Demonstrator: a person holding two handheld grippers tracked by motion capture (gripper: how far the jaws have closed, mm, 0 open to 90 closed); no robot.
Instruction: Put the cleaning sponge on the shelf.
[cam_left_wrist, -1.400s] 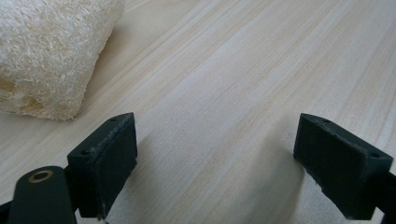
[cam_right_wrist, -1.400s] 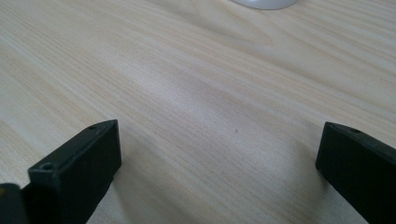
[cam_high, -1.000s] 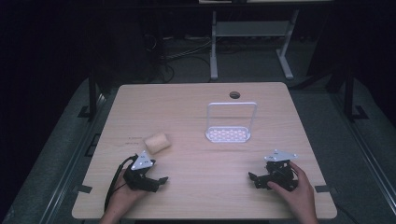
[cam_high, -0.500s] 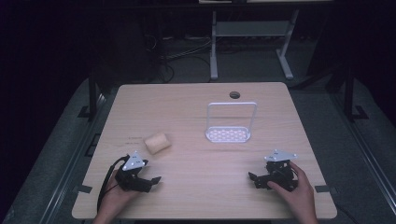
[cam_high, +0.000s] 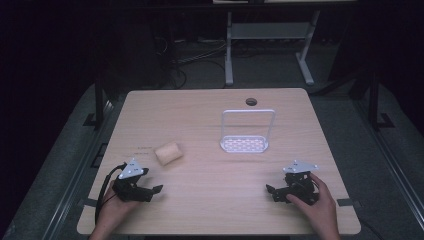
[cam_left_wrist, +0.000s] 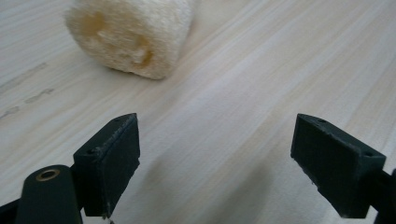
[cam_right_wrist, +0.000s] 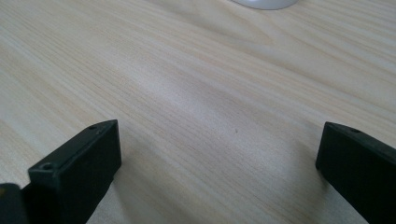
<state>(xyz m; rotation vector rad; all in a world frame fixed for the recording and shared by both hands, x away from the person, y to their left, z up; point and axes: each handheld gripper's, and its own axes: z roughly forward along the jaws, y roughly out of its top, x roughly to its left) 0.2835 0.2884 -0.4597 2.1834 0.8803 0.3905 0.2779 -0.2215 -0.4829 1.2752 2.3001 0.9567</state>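
Loofah piece (cam_high: 168, 152) lies on its side on the desk (cam_high: 210, 125), left of centre, just ahead of the left hand-held gripper (cam_high: 150, 191) and untouched; in the left gripper view the same loofah piece (cam_left_wrist: 130, 35) sits up and to the left of the gap, apart from both jaws. Left hand-held gripper: jaws spread wide, nothing between them, low over the wood. Right hand-held gripper (cam_high: 272, 192): jaws likewise spread and empty, near the front right of the desk, well apart from the loofah. Risk, as judged: the loofah is off-axis to the left jaws, so a straight advance would likely catch it with one jaw only and push or roll it, since it rests on its curved side and looks light. It also looks soft and porous, so a hard squeeze could crush it and a weak one could let it slip. Surroundings: white wire rack (cam_high: 246, 135) stands upright right of centre, well apart from the loofah; cable hole (cam_high: 251, 102) near the far edge; faint marks (cam_high: 145, 148) on the wood just left of the loofah. Nothing stands between left jaws and loofah
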